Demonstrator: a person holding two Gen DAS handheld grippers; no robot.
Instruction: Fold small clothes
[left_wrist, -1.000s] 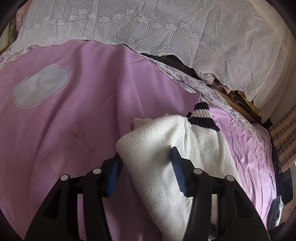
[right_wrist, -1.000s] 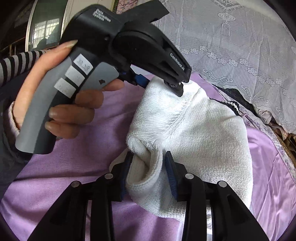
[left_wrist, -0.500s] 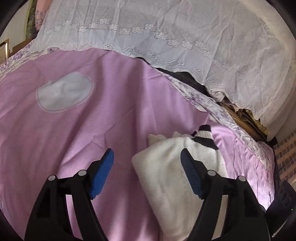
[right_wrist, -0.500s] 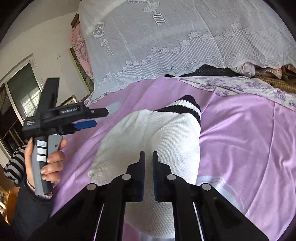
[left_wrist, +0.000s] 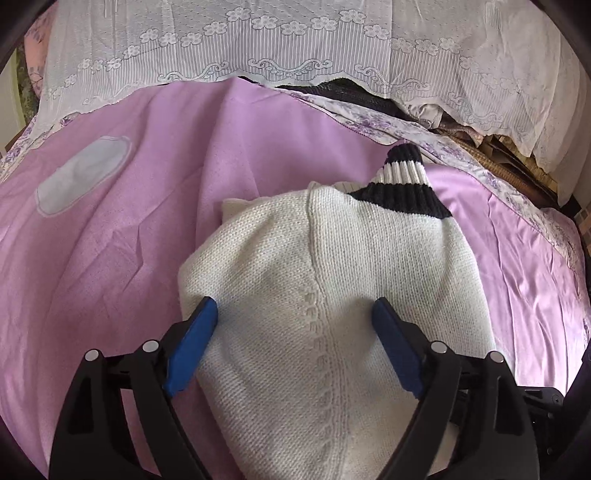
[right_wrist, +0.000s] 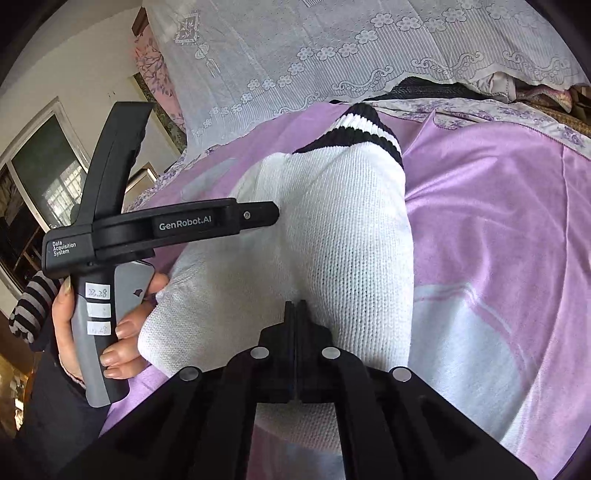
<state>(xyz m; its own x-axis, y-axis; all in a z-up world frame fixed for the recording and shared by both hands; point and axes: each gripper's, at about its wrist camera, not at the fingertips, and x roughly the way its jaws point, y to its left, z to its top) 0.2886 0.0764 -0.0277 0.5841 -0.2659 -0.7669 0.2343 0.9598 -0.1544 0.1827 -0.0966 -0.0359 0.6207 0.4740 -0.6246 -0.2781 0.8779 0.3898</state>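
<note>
"GenRobot.AI" on left gripper arm, "Data Acquisition System" on its body, handwritten "22.28" on top handle sticker, lower stickers illegible

Sweater on bedspread; lace cover behind; patch left.

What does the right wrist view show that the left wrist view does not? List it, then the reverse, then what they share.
Only the right wrist view: the left hand around the left gripper's grey handle, a striped sleeve, a window, and the right gripper shut, nothing visibly between its fingers.

Only the left wrist view: the left gripper with blue pads wide apart over the knit, its fingers having just been opening.

Both: the white knit garment with its black-and-white striped cuff, the purple bedspread and the lace cover.
</note>
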